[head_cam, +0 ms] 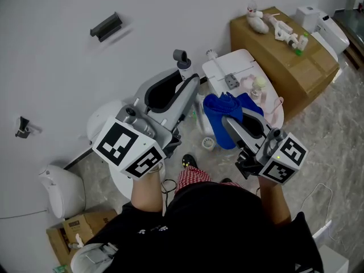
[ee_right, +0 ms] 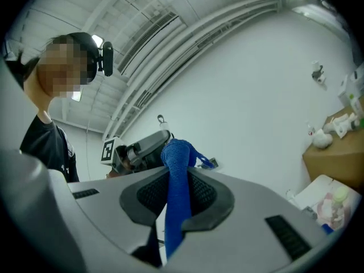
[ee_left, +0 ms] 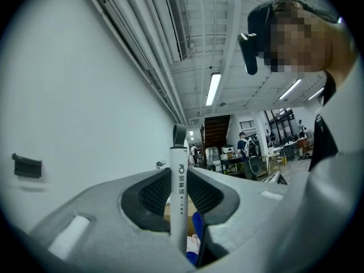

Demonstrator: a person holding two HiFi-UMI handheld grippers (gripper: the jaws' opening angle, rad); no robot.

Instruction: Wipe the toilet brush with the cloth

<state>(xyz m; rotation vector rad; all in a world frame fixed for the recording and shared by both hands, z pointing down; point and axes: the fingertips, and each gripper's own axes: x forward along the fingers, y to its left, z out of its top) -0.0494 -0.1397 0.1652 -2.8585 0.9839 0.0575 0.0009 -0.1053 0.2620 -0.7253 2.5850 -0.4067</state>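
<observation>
Head view: my left gripper (head_cam: 186, 87) pinches the toilet brush (head_cam: 183, 67) by its handle, which stands upright. My right gripper (head_cam: 230, 121) clamps the blue cloth (head_cam: 224, 106) just to its right.

Left gripper view: the jaws press on the white handle, its long axis vertical.

Right gripper view: the cloth is bunched between the jaws and the left gripper lies ahead-left, so I judge the cloth must go leftward.

Bright blue cloth (ee_right: 177, 152); white toilet brush (ee_left: 178, 203), dark grey cap, dark lettering. Left gripper (ee_left: 177, 176) and right gripper (ee_right: 179, 176) are pale grey with black ribbed pads and black-and-white square markers (head_cam: 128, 148). At two o'clock, a brown box (head_cam: 296, 73); grey marbled floor (head_cam: 335, 129).
</observation>
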